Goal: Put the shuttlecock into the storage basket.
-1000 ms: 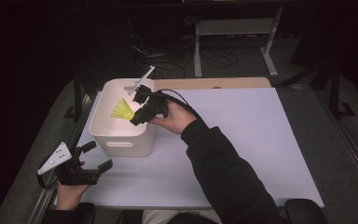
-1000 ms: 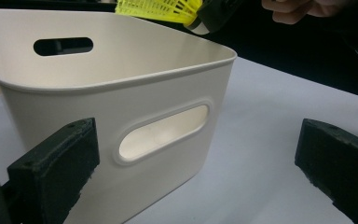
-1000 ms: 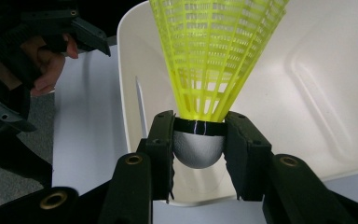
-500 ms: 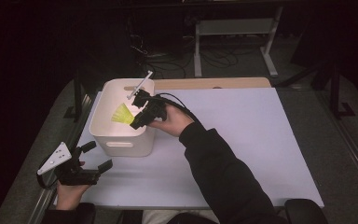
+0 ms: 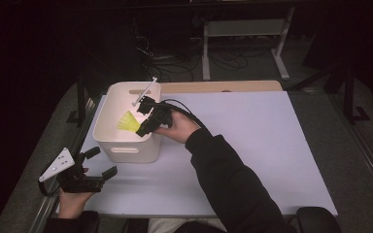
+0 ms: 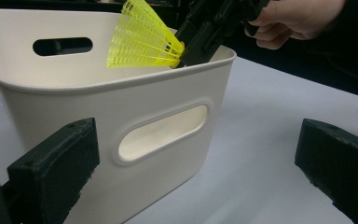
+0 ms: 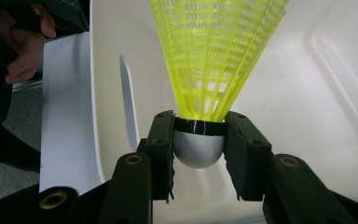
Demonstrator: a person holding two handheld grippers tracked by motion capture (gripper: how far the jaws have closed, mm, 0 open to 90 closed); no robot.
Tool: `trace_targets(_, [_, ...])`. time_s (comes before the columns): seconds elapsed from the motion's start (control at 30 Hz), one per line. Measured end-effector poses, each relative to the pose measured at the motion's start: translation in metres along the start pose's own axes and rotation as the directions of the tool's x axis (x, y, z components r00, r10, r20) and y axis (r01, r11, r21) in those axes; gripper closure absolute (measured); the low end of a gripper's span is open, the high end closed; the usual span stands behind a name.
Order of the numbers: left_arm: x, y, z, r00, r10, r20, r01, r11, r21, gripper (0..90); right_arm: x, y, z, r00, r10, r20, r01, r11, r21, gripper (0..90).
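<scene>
While the right gripper [image 7: 199,154] clamped the yellow shuttlecock [image 7: 214,60] by its cork, it held it over the white bin [image 5: 126,150] on the surface [image 5: 272,145]. Near the bin's front, the left gripper [image 5: 99,165] sat wide and empty.

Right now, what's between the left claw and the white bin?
Nothing but bare white table; the left claw sits apart from the bin, as the high view shows.

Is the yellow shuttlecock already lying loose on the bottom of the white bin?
No, the right gripper is shut on the shuttlecock at its cork, holding it inside the bin.
</scene>
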State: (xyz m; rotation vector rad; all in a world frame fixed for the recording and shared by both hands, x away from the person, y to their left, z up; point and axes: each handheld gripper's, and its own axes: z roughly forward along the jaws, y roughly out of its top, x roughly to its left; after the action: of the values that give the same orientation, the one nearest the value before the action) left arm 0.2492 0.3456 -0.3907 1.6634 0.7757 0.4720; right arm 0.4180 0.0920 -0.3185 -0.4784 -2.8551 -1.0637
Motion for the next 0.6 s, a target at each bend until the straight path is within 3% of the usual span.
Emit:
trace_targets(0.17, [0.000,0.000,0.000,1.0000,0.000,-0.002,0.000,1.0000,0.000,0.0,0.001,0.000,0.001,0.9999,0.003,-0.014,-0.003,1.000,-0.010,55.5])
trace_targets(0.33, [0.000,0.000,-0.001,1.0000,-0.002,-0.003,0.002,1.0000,-0.002,0.0,0.003,0.001,-0.002,1.0000,0.001,0.002,-0.001,1.000,-0.021,45.7])
trace_targets(0.43, [0.000,0.000,-0.001,1.0000,-0.003,-0.002,0.003,1.0000,-0.003,0.0,0.003,0.001,-0.007,0.9997,-0.010,0.021,0.011,0.999,-0.036,34.1])
trace_targets(0.6, [0.000,0.000,-0.001,1.0000,-0.002,-0.002,0.002,1.0000,-0.002,0.0,0.003,0.000,-0.014,0.9993,-0.003,0.038,0.006,0.998,-0.058,26.2])
